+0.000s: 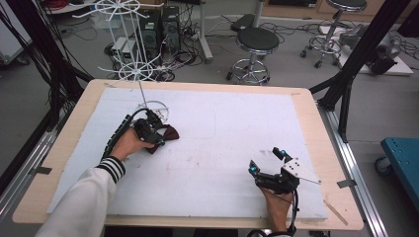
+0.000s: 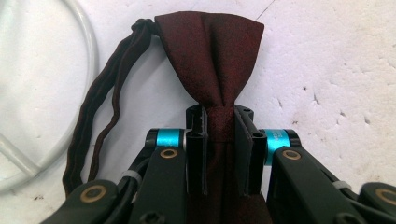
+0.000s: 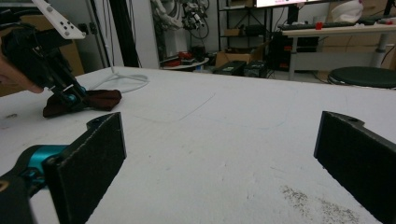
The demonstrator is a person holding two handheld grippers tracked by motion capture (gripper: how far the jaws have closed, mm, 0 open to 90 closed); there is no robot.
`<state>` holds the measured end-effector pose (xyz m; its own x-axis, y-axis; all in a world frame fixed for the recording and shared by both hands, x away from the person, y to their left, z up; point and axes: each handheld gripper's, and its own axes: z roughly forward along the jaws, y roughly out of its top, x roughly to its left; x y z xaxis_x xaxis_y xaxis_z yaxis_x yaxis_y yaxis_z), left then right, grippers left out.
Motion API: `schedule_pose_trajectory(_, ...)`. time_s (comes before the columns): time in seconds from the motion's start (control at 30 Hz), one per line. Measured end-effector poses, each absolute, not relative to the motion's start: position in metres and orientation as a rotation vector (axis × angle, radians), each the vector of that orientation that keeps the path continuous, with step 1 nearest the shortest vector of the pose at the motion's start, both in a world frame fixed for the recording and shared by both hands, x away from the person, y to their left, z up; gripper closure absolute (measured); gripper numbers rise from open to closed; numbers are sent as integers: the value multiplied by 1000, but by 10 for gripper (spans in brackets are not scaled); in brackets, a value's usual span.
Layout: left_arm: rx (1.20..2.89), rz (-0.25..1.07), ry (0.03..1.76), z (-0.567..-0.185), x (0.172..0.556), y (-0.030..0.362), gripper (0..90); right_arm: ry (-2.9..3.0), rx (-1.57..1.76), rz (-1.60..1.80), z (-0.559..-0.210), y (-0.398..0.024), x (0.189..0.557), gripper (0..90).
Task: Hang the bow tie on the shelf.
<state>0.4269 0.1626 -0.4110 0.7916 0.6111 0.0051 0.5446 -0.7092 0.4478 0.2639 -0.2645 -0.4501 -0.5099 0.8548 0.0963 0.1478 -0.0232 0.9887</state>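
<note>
A dark red bow tie (image 1: 167, 133) lies on the white foam sheet (image 1: 222, 123), left of centre. My left gripper (image 1: 154, 134) is shut on its middle knot. In the left gripper view the jaws pinch the knot of the bow tie (image 2: 212, 51), and its dark strap (image 2: 100, 98) loops off to the left. My right gripper (image 1: 267, 162) rests near the front right of the sheet, open and holding nothing. In the right gripper view its two black pads (image 3: 95, 158) stand wide apart, and the bow tie (image 3: 100, 99) with the left gripper (image 3: 70, 99) shows far off at the left.
A white wire rack stand (image 1: 134, 69) rises from a ring base (image 1: 157, 107) just behind the bow tie. The wooden table edge (image 1: 326, 148) frames the foam sheet. Stools (image 1: 256, 42) and cables are on the floor beyond.
</note>
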Motion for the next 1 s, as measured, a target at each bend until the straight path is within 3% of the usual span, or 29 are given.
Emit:
schedule_pose_trajectory(0.57,2452,260,778,-385,406,161,768,1682,1054,1583,-450,-264,264,15)
schedule_pose_trajectory(1.0,2348,295,766,-366,386,182,768,1682,1054,1583,-450,-264,264,15)
